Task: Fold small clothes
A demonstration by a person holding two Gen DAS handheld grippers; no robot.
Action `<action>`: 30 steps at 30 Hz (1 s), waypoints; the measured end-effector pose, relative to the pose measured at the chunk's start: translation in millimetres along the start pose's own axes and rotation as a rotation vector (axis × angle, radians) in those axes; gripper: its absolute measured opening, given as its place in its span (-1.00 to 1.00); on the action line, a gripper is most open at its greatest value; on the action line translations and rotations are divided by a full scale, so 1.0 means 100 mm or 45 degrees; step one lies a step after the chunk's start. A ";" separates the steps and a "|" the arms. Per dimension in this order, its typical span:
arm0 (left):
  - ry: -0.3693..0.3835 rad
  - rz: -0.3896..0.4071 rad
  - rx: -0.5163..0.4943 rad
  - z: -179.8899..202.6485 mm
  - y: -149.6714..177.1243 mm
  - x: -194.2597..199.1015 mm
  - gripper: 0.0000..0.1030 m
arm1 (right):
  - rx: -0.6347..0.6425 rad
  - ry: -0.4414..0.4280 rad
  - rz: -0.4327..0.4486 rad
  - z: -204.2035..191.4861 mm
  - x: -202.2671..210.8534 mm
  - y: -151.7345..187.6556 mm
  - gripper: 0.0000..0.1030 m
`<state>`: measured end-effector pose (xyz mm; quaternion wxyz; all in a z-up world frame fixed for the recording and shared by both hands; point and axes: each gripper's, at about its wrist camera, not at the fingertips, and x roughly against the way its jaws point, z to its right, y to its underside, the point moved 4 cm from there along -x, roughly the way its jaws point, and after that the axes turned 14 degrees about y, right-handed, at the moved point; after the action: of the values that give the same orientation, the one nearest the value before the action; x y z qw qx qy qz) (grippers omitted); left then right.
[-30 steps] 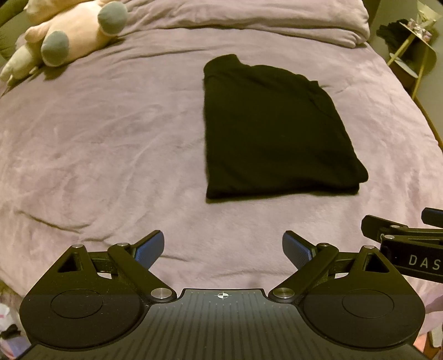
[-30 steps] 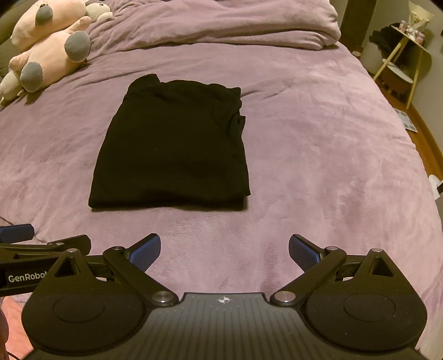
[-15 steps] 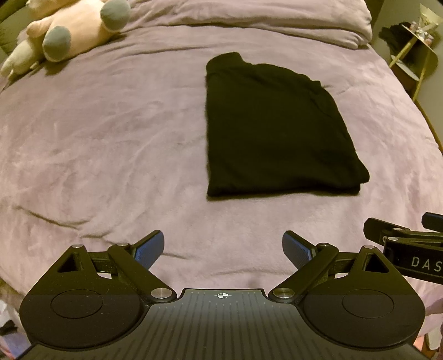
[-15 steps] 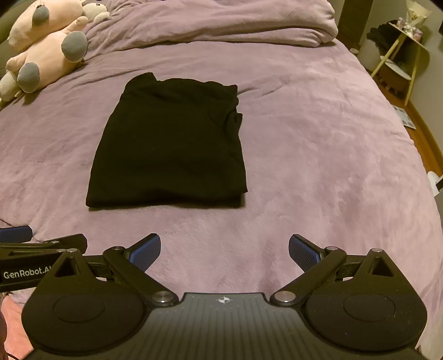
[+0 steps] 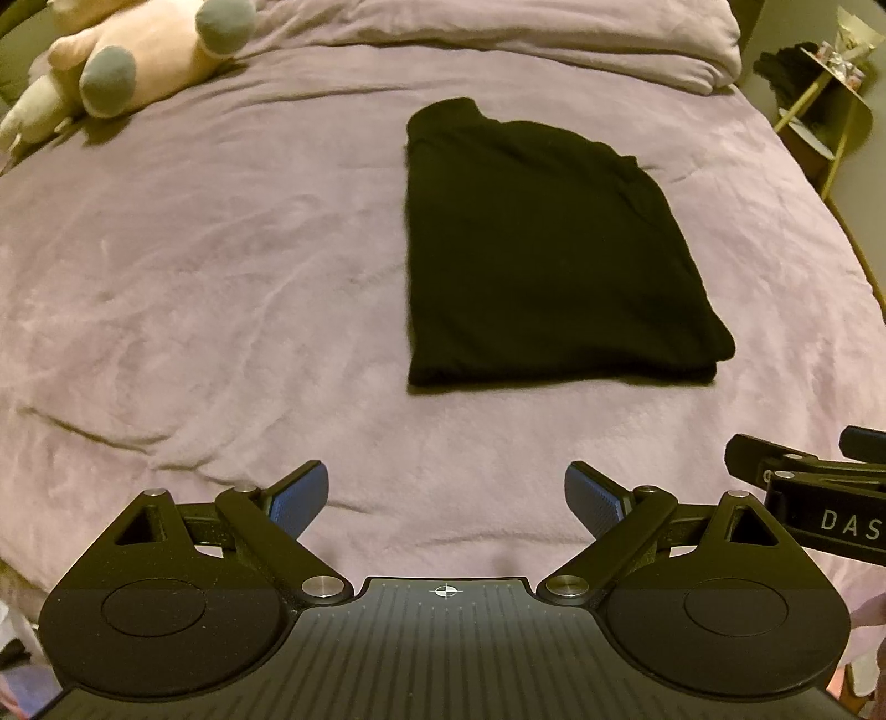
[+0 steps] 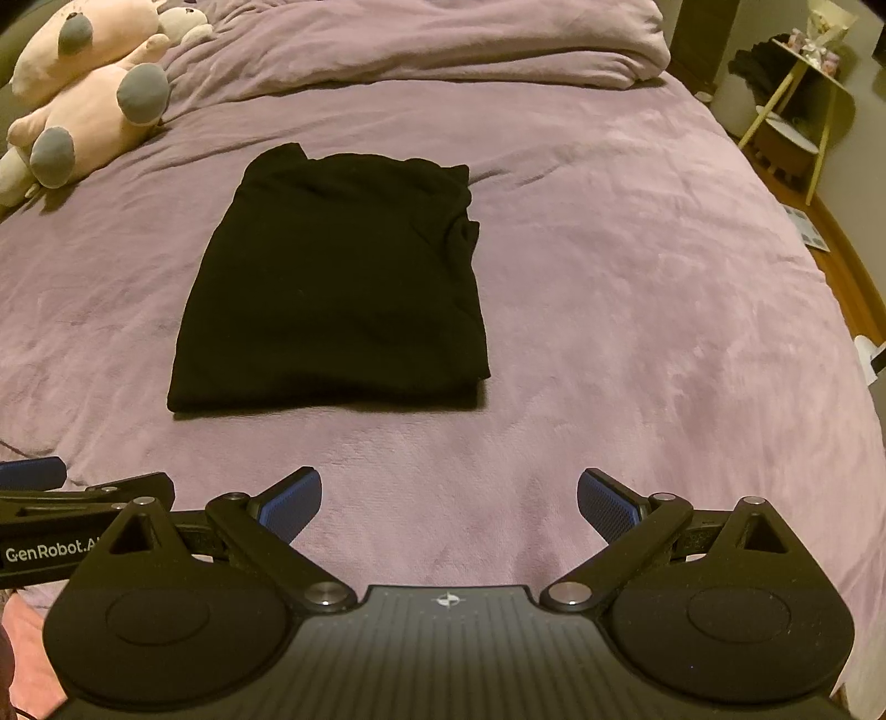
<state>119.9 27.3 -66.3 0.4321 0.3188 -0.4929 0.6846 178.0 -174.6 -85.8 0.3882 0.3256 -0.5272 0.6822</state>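
Note:
A black garment (image 5: pixel 542 249) lies folded into a flat rectangle on the purple bedspread (image 5: pixel 194 266); it also shows in the right wrist view (image 6: pixel 338 282). My left gripper (image 5: pixel 446 495) is open and empty, held near the bed's front edge, well short of the garment. My right gripper (image 6: pixel 448 498) is open and empty, also back from the garment. Each gripper shows at the edge of the other's view: the right one (image 5: pixel 803 476) and the left one (image 6: pixel 83 493).
A pink plush toy (image 6: pixel 83 94) lies at the bed's far left corner. A bunched duvet (image 6: pixel 443 39) runs along the far end. A small side table (image 6: pixel 797 105) with clutter stands right of the bed, over a wooden floor.
Both grippers have shifted slightly, so the garment sits a little differently in view. The garment itself has not moved and the jaws stay open.

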 end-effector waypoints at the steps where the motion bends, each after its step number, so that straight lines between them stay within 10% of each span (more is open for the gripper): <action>1: 0.003 -0.001 0.001 0.00 0.00 0.00 0.86 | 0.000 0.001 -0.001 0.00 0.00 0.00 0.92; 30: 0.004 0.039 -0.057 0.05 -0.02 0.00 0.86 | 0.001 0.007 0.002 0.01 0.01 0.01 0.92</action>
<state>122.0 22.9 -64.1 0.4292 0.3003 -0.5124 0.6805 177.0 -175.5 -85.1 0.3890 0.3235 -0.5261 0.6836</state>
